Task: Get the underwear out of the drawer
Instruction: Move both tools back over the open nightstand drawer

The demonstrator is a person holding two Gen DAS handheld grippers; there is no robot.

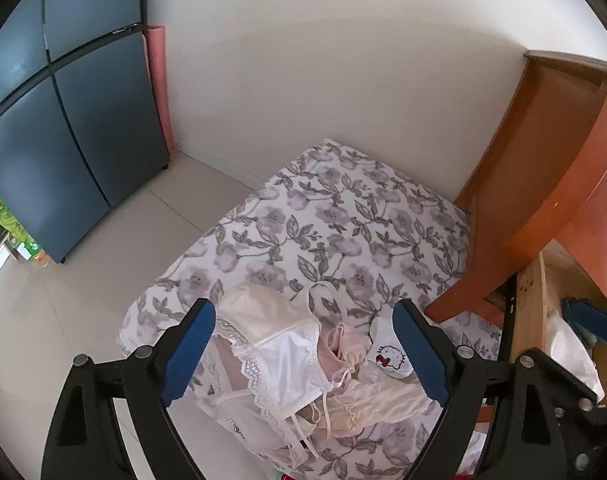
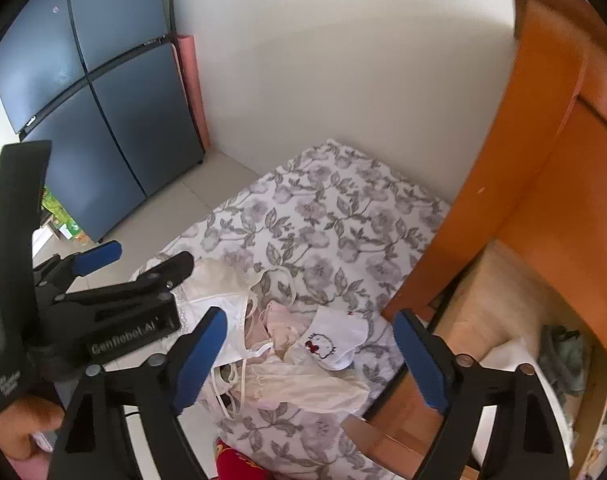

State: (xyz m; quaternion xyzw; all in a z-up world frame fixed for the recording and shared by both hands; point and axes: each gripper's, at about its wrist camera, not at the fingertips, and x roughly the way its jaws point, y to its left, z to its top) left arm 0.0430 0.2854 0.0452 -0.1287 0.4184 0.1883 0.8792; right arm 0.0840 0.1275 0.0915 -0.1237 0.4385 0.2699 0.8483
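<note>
A heap of underwear lies on the floral mattress (image 1: 335,220): a white lace-trimmed top (image 1: 279,344), a pink piece (image 1: 339,344), white briefs with a cat print (image 1: 391,356) and a cream piece (image 1: 383,404). My left gripper (image 1: 303,312) hovers above the heap, open, with nothing between its blue pads. In the right wrist view my right gripper (image 2: 310,318) is also open and empty over the cat-print briefs (image 2: 335,344). There the left gripper (image 2: 143,258) shows at the left, held by a hand. The open wooden drawer (image 2: 487,304) is at the right.
An orange wooden cabinet (image 1: 543,160) stands over the drawer at the right. A dark blue cupboard (image 1: 63,120) and a pink roll (image 1: 157,80) stand by the far wall. Pale floor tiles (image 1: 103,280) lie left of the mattress. Red cloth (image 2: 235,464) shows at the near edge.
</note>
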